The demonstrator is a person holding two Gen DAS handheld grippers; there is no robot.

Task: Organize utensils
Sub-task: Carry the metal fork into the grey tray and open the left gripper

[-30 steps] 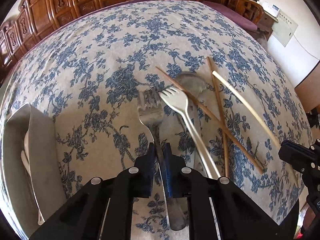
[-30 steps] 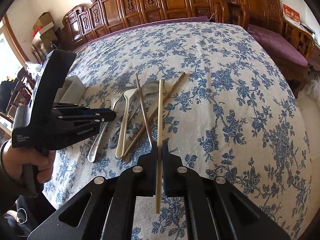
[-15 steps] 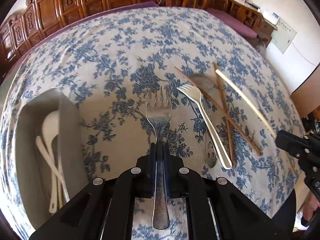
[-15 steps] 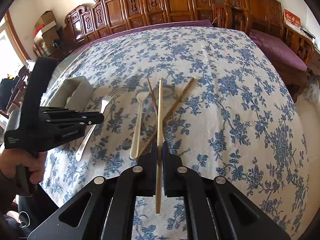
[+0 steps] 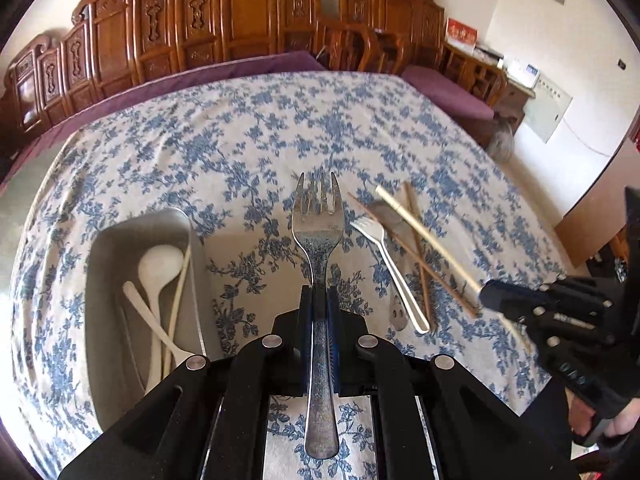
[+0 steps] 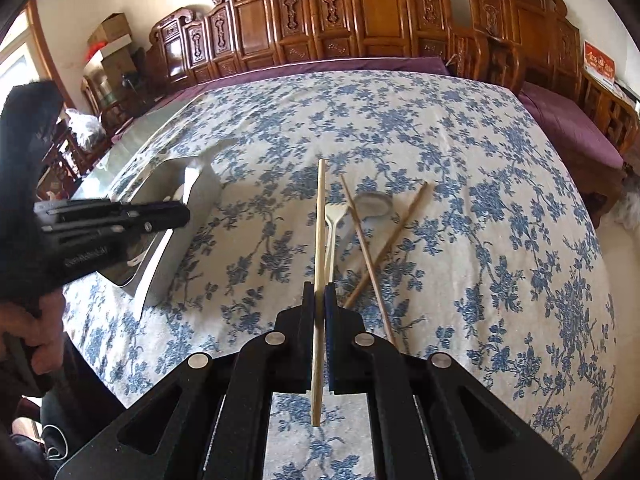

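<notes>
Left gripper (image 5: 319, 300): jaws clamped on the handle of a metal fork (image 5: 318, 232), tines pointing away from the camera, handle end sticking out behind the jaws; fork lifted clear of the table (image 5: 280, 128)

Right gripper (image 6: 319, 300): jaws clamped on a pale chopstick (image 6: 319, 240), held lengthwise along the fingers, its far tip raised above the cloth, its near end projecting behind the jaws

Table: covered with a white cloth printed with blue flowers; purple under-cloth shows at the far edge

Grey tray (image 5: 100, 280): landmark; rectangular, on the cloth to the left of the held fork in the left wrist view. Contents: a white spoon (image 5: 158, 268) and at least two pale slender sticks crossing it; exact count cannot be told

Loose utensils, all on the cloth to the right of the tray, well apart from it:
- white plastic fork (image 5: 390, 268), tines pointing to the far side
- metal spoon (image 6: 374, 205), bowl at the far end, mostly covered by the other pieces
- two brown chopsticks (image 6: 368, 256), crossed over each other and lying over the spoon

The held pale chopstick hangs above this loose group, farther from the tray than the held fork

Carved wooden chairs (image 6: 360, 12): in a row behind the table's far edge, beyond the tray
</notes>
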